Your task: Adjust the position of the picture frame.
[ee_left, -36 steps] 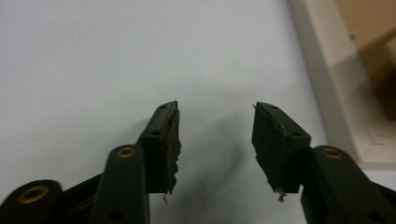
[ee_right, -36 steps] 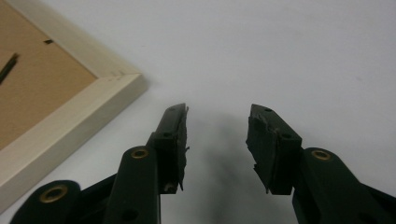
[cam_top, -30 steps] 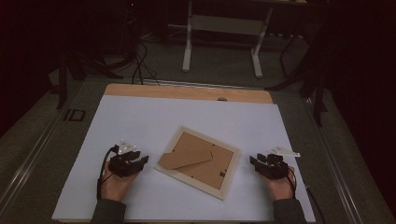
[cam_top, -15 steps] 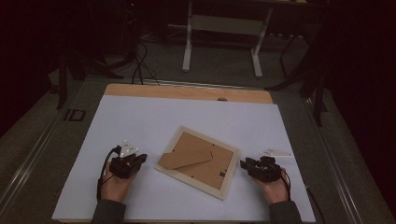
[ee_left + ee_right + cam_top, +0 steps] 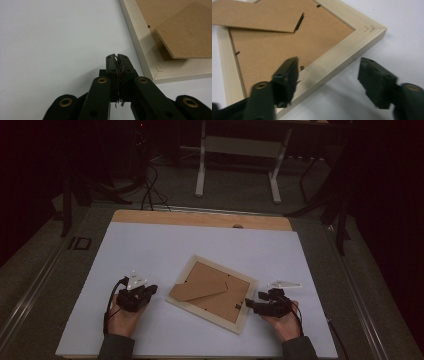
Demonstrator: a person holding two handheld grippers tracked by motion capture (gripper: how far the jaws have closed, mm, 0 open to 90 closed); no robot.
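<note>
A pale wooden picture frame lies face down and askew on the white tabletop, its brown backing and fold-out stand facing up. My left gripper rests on the table just left of the frame, apart from it. In the left gripper view its jaws are shut with nothing between them, and the frame's corner lies to their right. My right gripper is at the frame's right edge. It stands open, its jaws astride the frame's wooden side without closing on it.
The white sheet covers the table, with a wooden strip along the far edge. Beyond it stand white desk legs and floor cables. Dark floor runs down both sides.
My right gripper has moved left to the frame's right edge, so its jaws now straddle the wood. The left gripper has hardly shifted.
</note>
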